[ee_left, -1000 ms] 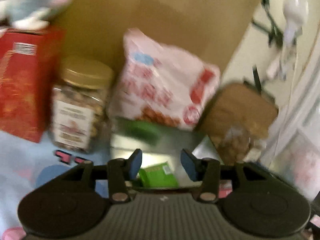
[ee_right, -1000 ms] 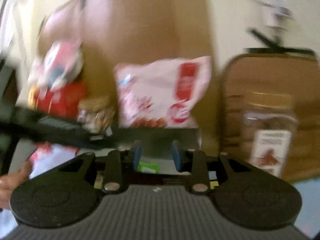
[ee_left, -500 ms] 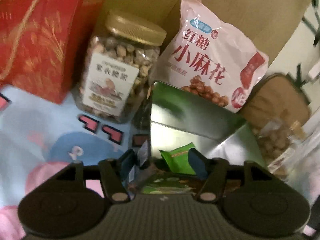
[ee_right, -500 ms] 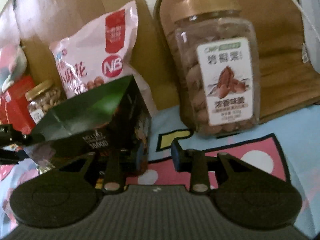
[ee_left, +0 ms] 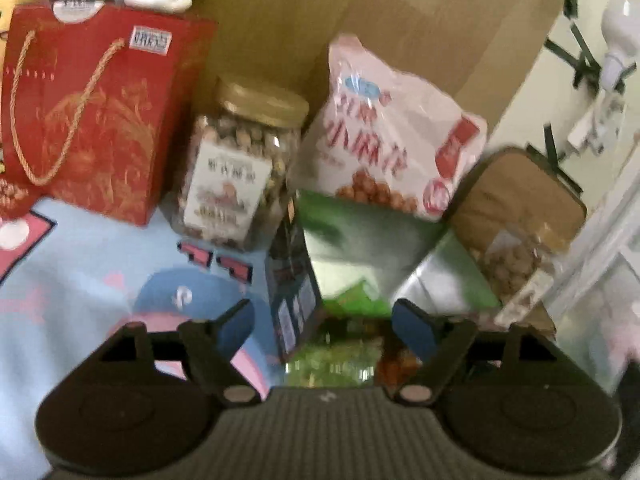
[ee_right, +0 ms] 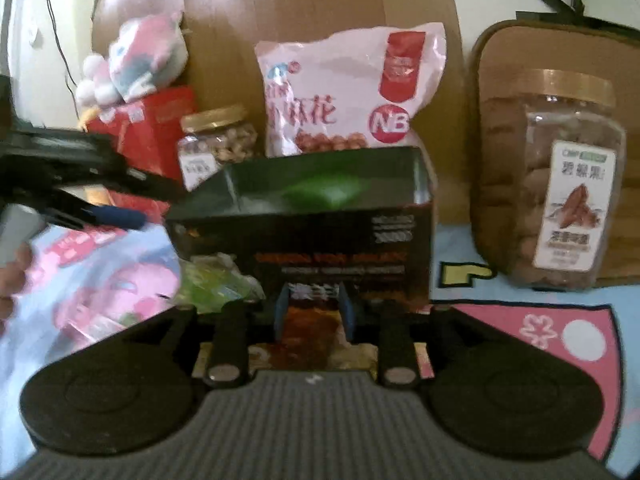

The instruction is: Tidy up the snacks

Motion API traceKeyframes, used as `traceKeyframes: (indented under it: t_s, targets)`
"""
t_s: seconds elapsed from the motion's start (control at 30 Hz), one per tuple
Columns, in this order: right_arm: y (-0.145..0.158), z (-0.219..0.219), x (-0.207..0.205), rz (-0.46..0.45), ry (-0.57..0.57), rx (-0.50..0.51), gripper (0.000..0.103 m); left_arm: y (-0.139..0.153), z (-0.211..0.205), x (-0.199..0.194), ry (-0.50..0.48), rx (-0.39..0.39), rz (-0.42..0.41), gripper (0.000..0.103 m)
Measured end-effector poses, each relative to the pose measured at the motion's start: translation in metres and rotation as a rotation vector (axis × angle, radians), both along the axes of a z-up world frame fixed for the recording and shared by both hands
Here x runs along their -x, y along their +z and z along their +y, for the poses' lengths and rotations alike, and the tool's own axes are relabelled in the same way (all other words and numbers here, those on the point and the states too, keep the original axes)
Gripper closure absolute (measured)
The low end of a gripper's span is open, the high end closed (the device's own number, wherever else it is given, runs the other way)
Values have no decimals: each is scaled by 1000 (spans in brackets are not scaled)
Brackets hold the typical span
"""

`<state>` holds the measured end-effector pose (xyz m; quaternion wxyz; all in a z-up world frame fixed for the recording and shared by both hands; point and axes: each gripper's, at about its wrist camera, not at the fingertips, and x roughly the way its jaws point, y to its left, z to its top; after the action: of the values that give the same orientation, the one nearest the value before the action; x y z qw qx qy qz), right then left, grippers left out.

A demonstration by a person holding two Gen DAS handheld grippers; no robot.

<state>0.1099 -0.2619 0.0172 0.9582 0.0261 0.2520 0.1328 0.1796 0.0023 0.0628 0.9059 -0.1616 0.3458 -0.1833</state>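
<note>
Surface: pale blue cartoon-print cloth (ee_right: 520, 280) under everything, with a brown cardboard sheet (ee_left: 400, 20) standing behind the snacks.
Landmark: the black open-topped box (ee_right: 320, 240) at the middle; I place everything else against it.
Far left of the box: a red gift bag (ee_left: 92, 120) with a rope handle and a plush toy (ee_right: 140, 60) on top.
Left of the box: a gold-lidded jar of nuts (ee_left: 240, 168), close beside the box's back corner.
My left gripper (ee_left: 322, 320): at the box's left end, reaching over the rim; its jaws are opening, wide apart, and I see nothing pressed between the pads.
Inside the box: a green packet (ee_left: 356, 296) lying low against the shiny lining.
Behind the box: a pink bag of fried dough twists (ee_right: 348, 92) leaning on the cardboard.
My right gripper (ee_right: 314, 312): against the box's near long wall, low down; jaws narrow but opening, and whether the pads touch the wall I cannot tell.
Near-left of the box: a crumpled green wrapper (ee_right: 216, 280) on the cloth, touching the box's front corner.
Right of the box: a tall clear jar of pecans (ee_right: 560, 184) before a tan cushion (ee_right: 500, 60), apart from the box.
Step, as I judge it: loose packets go into the box.
Doing it well: draw my left jaws straight up clear of the rim, steady the box wall with my right so it does not slide, then fetch the green wrapper next.
</note>
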Motion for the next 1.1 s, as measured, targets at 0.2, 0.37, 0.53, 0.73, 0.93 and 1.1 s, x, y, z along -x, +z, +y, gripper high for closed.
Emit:
traceKeyframes:
  t_s: [0.2, 0.37, 0.53, 0.73, 0.93, 1.1]
  targets:
    - [-17, -2, -50, 209, 0, -62, 70, -43, -20, -5, -47, -102, 134, 29]
    - [-22, -6, -44, 259, 1, -202, 67, -43, -38, 12, -142, -175, 105, 39]
    - [-20, 10, -6, 254, 46, -195, 65, -44, -41, 44, -188, -225, 72, 39]
    - [-15, 17, 21, 224, 88, -167, 62, -31, -28, 55, -187, -196, 62, 33]
    - [4, 0, 30, 121, 72, -275, 61, -7, 13, 57, -87, -84, 19, 33]
    - [-2, 19, 12, 181, 135, -263, 58, -19, 52, 63, -39, 36, 83, 33]
